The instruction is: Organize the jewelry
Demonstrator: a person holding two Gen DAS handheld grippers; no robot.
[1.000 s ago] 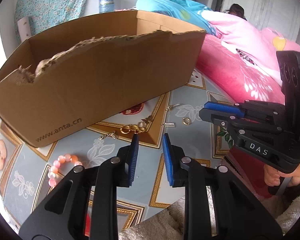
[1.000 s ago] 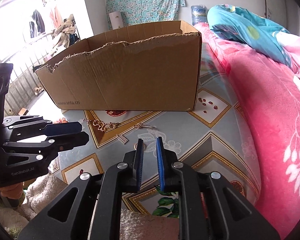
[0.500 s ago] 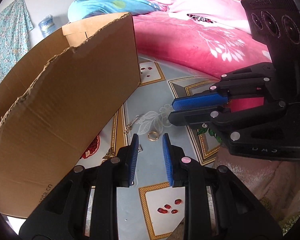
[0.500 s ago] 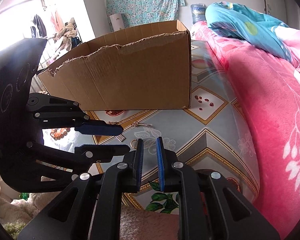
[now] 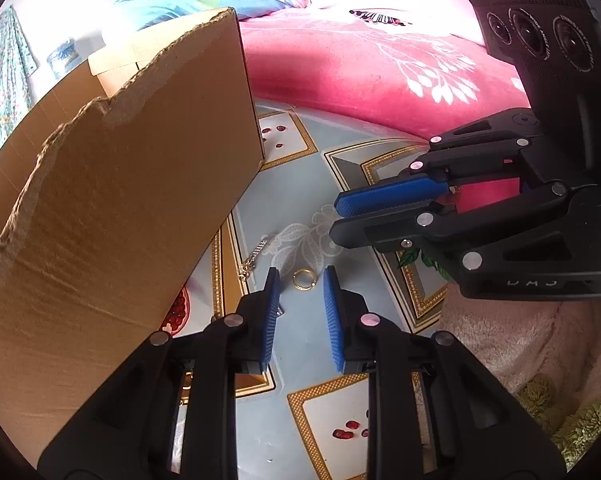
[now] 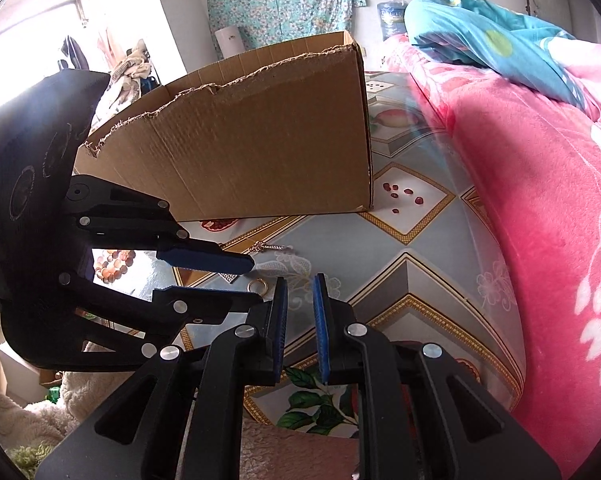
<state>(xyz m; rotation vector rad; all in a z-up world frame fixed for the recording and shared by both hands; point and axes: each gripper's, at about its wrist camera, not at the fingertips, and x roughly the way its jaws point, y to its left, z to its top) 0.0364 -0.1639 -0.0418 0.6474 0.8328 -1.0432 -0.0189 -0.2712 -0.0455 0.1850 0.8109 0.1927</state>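
A small gold ring lies on the patterned tablecloth, just ahead of and between the blue fingertips of my left gripper. Its jaws stand a little apart and do not touch the ring. From the right wrist, the ring sits between the left gripper's two tips. My right gripper hovers close beside it with a narrow gap and nothing in it; it shows as well from the left wrist. A silver chain piece lies near the box.
A torn cardboard box stands on the cloth, close on the left. A pink bead bracelet and a small crystal bar lie behind the left gripper. A pink blanket borders the right side.
My left gripper has swung right and rolled, from over the gold chain and bead bracelet to the gold ring beside the right gripper. The right gripper has stayed put.
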